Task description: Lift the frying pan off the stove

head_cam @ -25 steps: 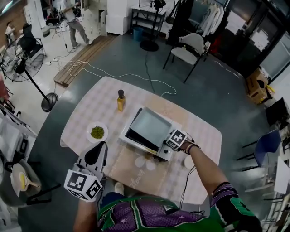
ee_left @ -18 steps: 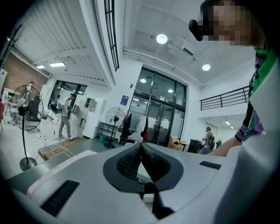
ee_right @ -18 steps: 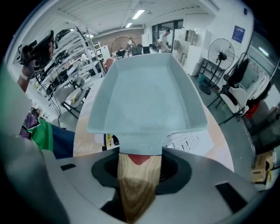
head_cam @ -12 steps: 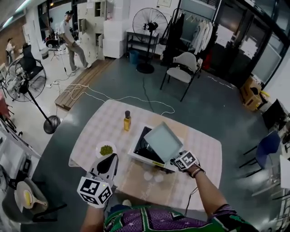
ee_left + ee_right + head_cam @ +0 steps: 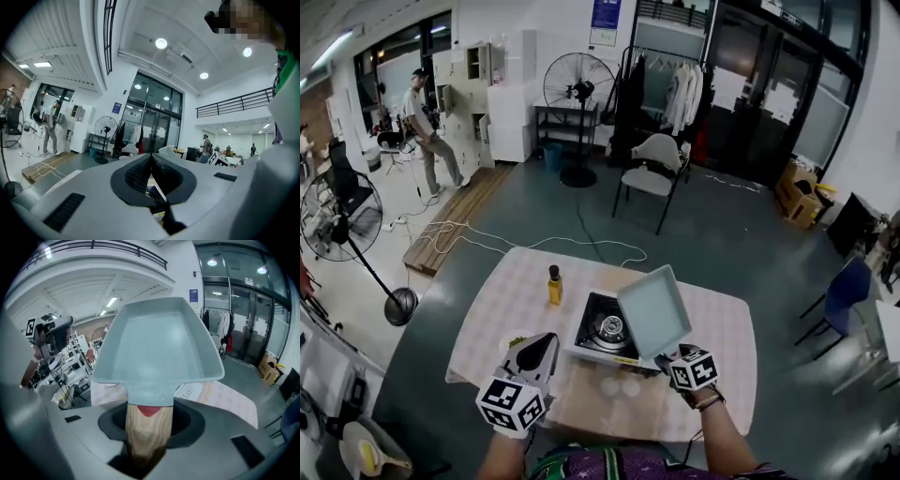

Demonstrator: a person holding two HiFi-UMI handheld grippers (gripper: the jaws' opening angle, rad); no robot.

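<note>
Pale grey-green square frying pan with a light wooden handle (image 5: 653, 310), up in the air and clear of the white tabletop gas stove (image 5: 602, 333), tilted above its right edge. Handle pinched between the jaws of the right gripper (image 5: 147, 423), pan body reaching out ahead of them. Black burner top of the stove left bare. Standing on the worktop with a pale checked cloth (image 5: 502, 300). Just to the stove's left, a small bottle of yellow liquid with a dark cap (image 5: 554, 286), upright. Nearer the person, left gripper (image 5: 151, 164) pointing level, jaws pressed together on nothing.
</note>
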